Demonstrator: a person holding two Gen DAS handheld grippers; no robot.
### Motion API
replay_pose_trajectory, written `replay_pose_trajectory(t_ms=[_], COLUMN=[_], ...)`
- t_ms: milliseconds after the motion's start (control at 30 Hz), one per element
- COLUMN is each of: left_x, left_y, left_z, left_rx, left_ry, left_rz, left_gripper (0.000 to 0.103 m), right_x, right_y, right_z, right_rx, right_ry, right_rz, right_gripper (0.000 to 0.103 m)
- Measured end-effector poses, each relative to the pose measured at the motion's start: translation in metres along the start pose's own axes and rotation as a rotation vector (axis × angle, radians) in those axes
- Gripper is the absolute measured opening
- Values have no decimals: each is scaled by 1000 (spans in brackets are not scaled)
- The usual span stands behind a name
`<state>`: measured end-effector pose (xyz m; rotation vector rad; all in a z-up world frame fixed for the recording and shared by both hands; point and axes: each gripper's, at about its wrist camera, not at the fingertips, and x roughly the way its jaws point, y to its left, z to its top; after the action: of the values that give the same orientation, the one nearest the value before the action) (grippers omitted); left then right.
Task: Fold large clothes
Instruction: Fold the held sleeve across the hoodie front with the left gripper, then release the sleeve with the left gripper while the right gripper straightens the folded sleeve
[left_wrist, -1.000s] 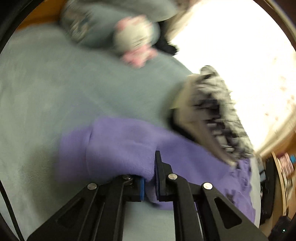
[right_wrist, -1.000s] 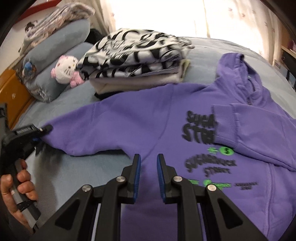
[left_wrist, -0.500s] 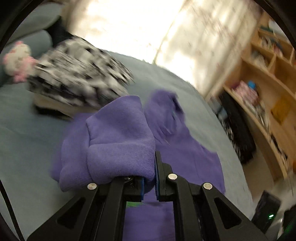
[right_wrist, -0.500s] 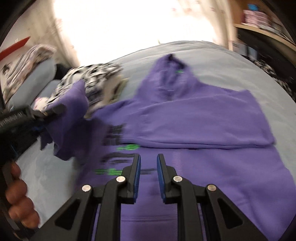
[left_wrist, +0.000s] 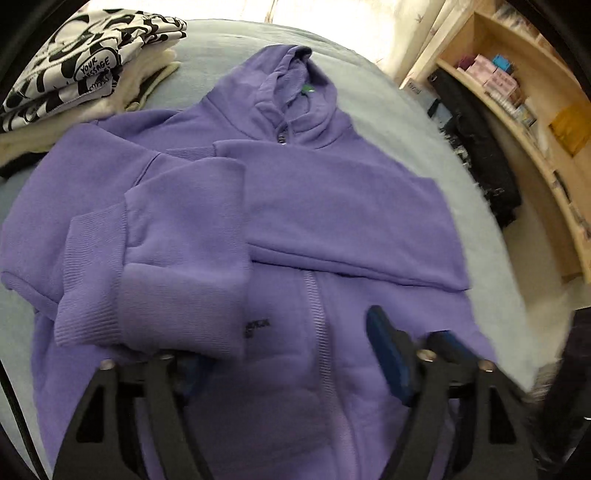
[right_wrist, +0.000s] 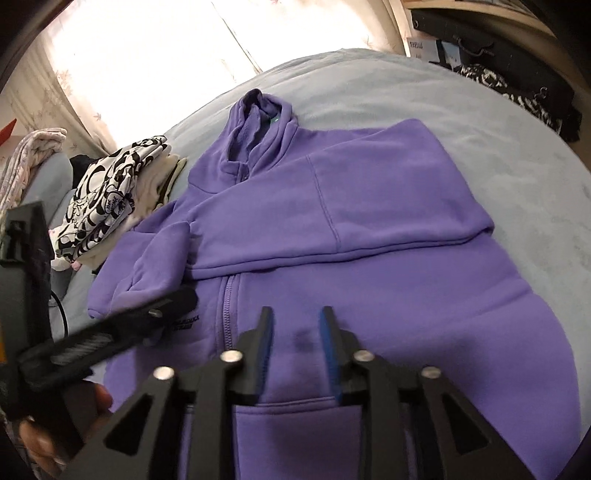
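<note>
Purple hoodie (left_wrist: 332, 206) lay front-up on the blue bed (right_wrist: 480, 122), both sleeves crossed over its chest for folding | left gripper (left_wrist: 291, 354) jaws just opening, left sleeve cuff (left_wrist: 155, 295) released | right gripper (right_wrist: 297, 343) parting, empty, above the near hem.

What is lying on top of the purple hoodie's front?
Both sleeves are folded across the hoodie. They cover most of the chest print; only a corner shows beside the zip.
</note>
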<state>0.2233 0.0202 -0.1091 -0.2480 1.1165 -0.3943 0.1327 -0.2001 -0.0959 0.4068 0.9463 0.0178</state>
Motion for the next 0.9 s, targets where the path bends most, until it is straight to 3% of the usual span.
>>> replay_pose_trajectory(t_ms=[200, 333, 567, 700, 800, 900], left_x=[-29, -43, -38, -28, -25, -31], left_y=[4, 2, 10, 17, 26, 35], left_z=[7, 5, -22, -43, -59, -70], left_rx=[-1, -12, 22, 128, 169, 179], left_ry=[8, 5, -14, -49, -45, -62], left_rz=[-71, -145, -171, -88, -76, -80], left_gripper=[79, 88, 89, 89, 89, 89], right_x=[-6, -12, -18, -20, -14, -7], right_y=[12, 23, 31, 38, 48, 67], right_z=[-1, -3, -1, 4, 12, 19], right_rx=[-33, -71, -118, -158, -183, -241], right_ry=[-22, -40, -53, -59, -18, 8], right_rz=[53, 66, 82, 101, 184, 215], right_gripper=[43, 45, 45, 45, 45, 45])
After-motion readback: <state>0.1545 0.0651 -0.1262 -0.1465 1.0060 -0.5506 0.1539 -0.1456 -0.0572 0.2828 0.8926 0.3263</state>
